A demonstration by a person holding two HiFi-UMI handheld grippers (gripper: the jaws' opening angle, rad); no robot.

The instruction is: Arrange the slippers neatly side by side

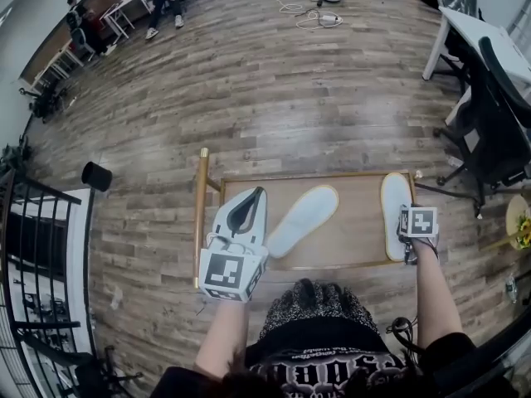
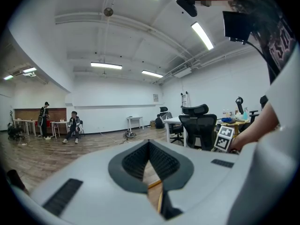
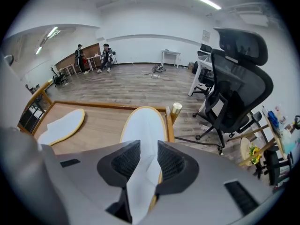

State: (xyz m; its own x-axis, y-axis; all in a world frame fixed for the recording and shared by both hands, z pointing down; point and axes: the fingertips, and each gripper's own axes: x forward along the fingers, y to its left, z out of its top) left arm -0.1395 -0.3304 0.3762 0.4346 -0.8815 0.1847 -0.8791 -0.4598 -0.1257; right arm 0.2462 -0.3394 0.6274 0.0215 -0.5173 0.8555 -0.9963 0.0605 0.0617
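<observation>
Two white slippers lie on a low wooden platform (image 1: pixel 358 237). The left slipper (image 1: pixel 303 220) lies at a slant in the middle, toe up and to the right. The right slipper (image 1: pixel 396 206) lies straight along the right rim. My right gripper (image 1: pixel 405 237) sits at that slipper's near end. In the right gripper view, the slipper (image 3: pixel 143 125) has a fold of white cloth between the jaws of the right gripper (image 3: pixel 149 146), which stand apart. The other slipper (image 3: pixel 63 123) lies to its left. My left gripper (image 1: pixel 253 196) hangs over the platform's left part, tips together, empty (image 2: pixel 150 144).
A gold post (image 1: pixel 202 206) runs along the platform's left side. A black office chair (image 1: pixel 498 123) and a white desk (image 1: pixel 477 27) stand at the right. A black cup (image 1: pixel 97 176) sits on the floor at the left, beside a black railing (image 1: pixel 33 247). People sit far back.
</observation>
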